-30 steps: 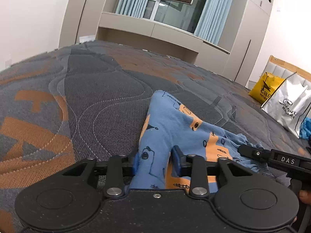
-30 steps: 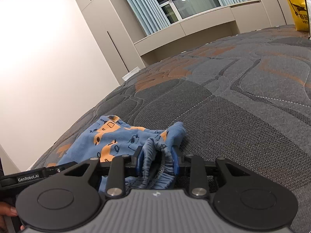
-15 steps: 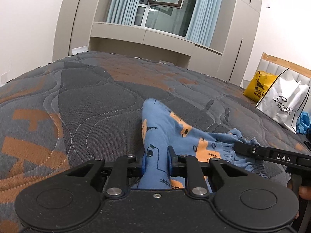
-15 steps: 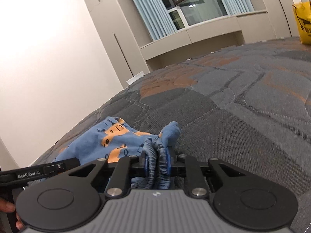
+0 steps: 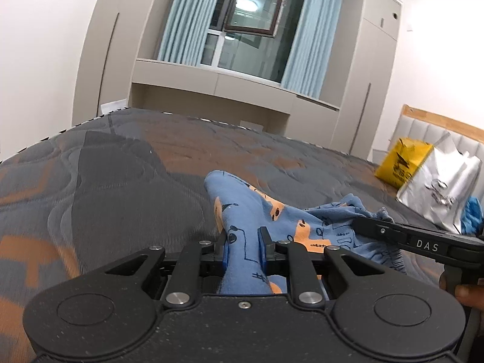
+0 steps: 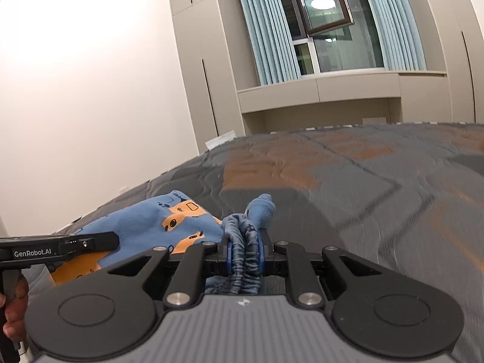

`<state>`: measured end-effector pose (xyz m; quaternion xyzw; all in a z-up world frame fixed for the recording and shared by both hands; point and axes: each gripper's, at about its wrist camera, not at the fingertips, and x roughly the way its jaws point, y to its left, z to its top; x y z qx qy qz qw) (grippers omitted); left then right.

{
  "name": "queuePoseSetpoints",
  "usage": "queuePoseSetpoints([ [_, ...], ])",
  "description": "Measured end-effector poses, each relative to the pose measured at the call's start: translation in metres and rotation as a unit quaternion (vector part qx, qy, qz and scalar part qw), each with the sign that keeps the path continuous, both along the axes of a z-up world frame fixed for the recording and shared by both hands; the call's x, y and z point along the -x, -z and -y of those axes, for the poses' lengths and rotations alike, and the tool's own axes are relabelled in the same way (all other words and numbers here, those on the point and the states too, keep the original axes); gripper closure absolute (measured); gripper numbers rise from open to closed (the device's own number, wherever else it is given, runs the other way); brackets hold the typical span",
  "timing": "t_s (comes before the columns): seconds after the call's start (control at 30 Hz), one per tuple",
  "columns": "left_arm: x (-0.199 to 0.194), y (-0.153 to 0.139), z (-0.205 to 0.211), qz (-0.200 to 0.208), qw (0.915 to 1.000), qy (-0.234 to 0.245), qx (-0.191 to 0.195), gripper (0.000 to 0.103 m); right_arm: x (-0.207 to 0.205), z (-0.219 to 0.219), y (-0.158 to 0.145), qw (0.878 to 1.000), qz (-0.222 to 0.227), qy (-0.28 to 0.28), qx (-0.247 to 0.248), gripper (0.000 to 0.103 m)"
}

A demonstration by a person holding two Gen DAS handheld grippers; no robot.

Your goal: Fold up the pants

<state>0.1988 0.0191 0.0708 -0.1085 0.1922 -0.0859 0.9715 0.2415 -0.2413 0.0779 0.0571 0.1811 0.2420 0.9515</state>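
Small blue pants with orange and black prints (image 5: pixel 242 208) lie bunched on the grey and orange quilted bed (image 5: pixel 121 181). My left gripper (image 5: pixel 244 243) is shut on a leg of the pants. My right gripper (image 6: pixel 244 248) is shut on the gathered elastic waistband (image 6: pixel 242 236); the rest of the pants (image 6: pixel 157 220) spread to its left. The right gripper's body (image 5: pixel 423 243) shows at the right of the left wrist view, and the left gripper's body (image 6: pixel 57 246) at the left of the right wrist view.
A yellow bag (image 5: pixel 402 166) and a silver bag (image 5: pixel 438 187) lean against the headboard at the right. Cabinets and a curtained window (image 5: pixel 251 30) stand beyond the bed's far edge. A white wall (image 6: pixel 75 90) is to the left.
Both grippers have closed tighter on the pants and tilted upward, lifting the cloth; more of the room and less of the bed shows.
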Motion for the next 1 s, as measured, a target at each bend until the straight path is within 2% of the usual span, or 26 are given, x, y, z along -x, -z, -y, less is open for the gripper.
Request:
queuePoseSetpoints([
  [0.17,-0.051,-0.005,-0.007,-0.003,0.9995,-0.023,0.023,0.083,-0.053,-0.009,-0.011,1.000,0.008,-0.002,-0.007,0.086],
  [0.33,-0.088,0.015,-0.011,-0.040,0.9980,-0.036,0.032,0.083,-0.100,-0.013,0.006,0.999,-0.031,-0.006,-0.024,0.086],
  [0.53,-0.101,0.037,-0.015,-0.068,0.9964,-0.036,0.037,0.082,-0.128,-0.006,0.040,0.996,-0.088,0.005,-0.026,0.085],
  [0.63,-0.100,0.037,-0.018,-0.067,0.9963,-0.036,0.040,0.081,-0.132,0.000,0.042,0.994,-0.096,0.005,-0.042,0.084],
  [0.73,-0.101,0.038,-0.015,-0.073,0.9960,-0.039,0.034,0.079,-0.132,0.000,0.043,0.995,-0.096,0.011,-0.036,0.082],
  [0.83,-0.099,0.038,-0.015,-0.077,0.9958,-0.041,0.027,0.071,-0.129,0.000,0.044,0.995,-0.095,0.017,-0.034,0.075],
  [0.9,-0.100,0.039,-0.013,-0.080,0.9956,-0.044,0.019,0.062,-0.130,0.000,0.044,0.995,-0.096,0.021,-0.036,0.070],
  [1.0,-0.100,0.038,-0.012,-0.087,0.9951,-0.044,0.015,0.055,-0.132,0.002,0.046,0.994,-0.099,0.030,-0.039,0.063],
])
